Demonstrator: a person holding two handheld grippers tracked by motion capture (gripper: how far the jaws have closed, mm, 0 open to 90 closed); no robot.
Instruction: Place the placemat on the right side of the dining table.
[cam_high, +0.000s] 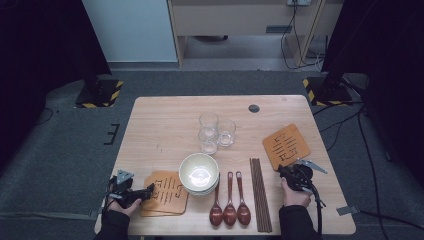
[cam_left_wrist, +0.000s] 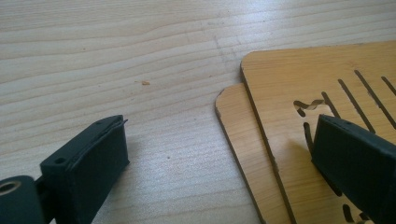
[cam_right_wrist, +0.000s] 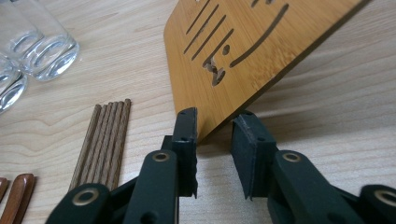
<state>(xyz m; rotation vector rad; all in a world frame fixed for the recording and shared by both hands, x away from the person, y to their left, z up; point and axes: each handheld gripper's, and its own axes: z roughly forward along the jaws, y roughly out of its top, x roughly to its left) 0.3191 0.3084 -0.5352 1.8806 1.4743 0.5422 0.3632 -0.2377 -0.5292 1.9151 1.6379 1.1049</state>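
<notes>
My high view is looking down and forward over the whole tabletop (cam_high: 165, 125). My left gripper view is skimming close over the stacked mats (cam_left_wrist: 261, 140); my right gripper view is facing the lone mat (cam_right_wrist: 243, 51), both also sitting in the high view.

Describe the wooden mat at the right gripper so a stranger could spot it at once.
On the wooden table, look right of the chopsticks. The slotted bamboo mat lies alone there, its near corner between the right gripper jaws; the other mats are stacked at the left.
</notes>
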